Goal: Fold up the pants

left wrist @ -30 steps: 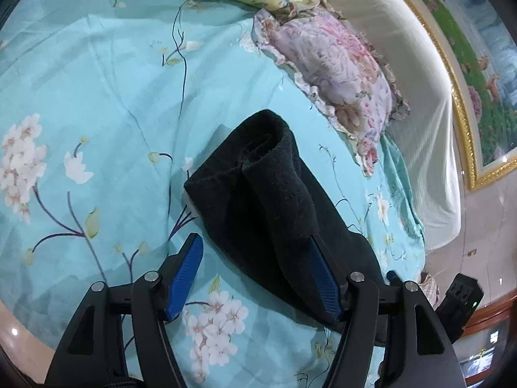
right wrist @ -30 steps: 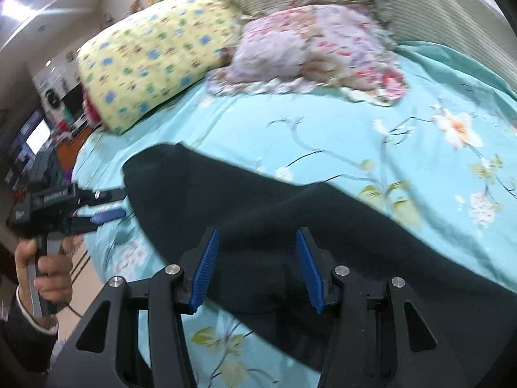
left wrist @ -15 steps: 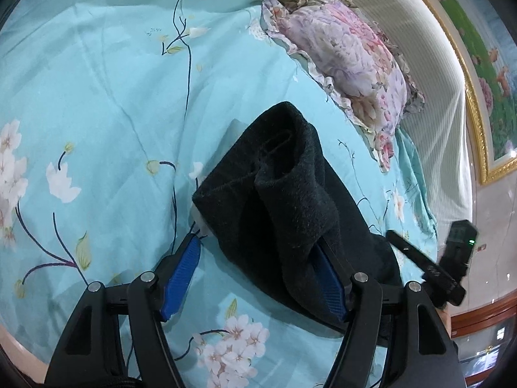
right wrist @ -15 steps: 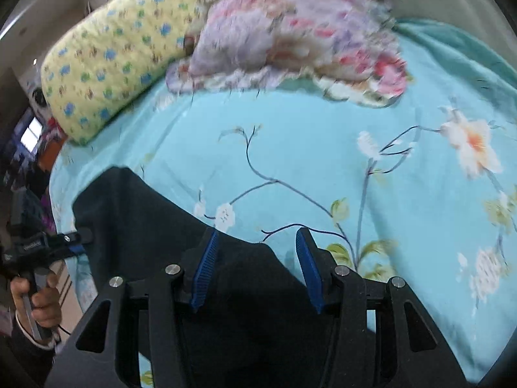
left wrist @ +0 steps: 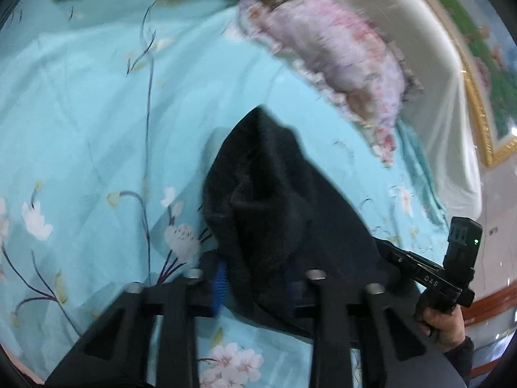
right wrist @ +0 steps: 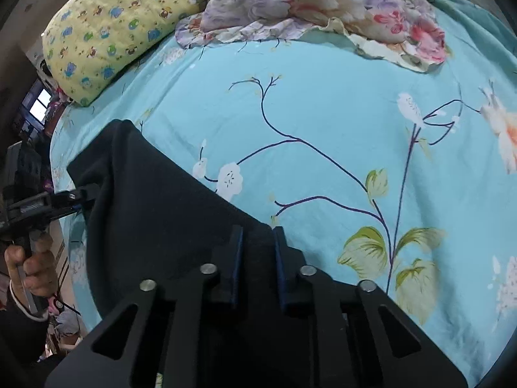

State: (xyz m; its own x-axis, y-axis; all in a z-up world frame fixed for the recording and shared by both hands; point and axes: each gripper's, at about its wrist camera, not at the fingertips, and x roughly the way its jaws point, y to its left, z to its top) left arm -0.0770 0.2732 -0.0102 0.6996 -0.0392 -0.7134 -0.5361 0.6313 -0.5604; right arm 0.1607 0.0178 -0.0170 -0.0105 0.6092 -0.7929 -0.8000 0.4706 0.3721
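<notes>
One pair of black pants (right wrist: 155, 220) on the bed (right wrist: 323, 123), two pillows past it, two claws. Left claw (left wrist: 255, 278) is closing on bunched pants fabric between its pads. Right claw (right wrist: 257, 255) is closing too, pinching the pants edge. The right claw's side reads "DAS".

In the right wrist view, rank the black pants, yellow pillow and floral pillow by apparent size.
1. black pants, though nearest the camera, so enlarged.
2. and 3. floral pillow and yellow pillow look alike; the floral one is cut off, so unranked.
</notes>
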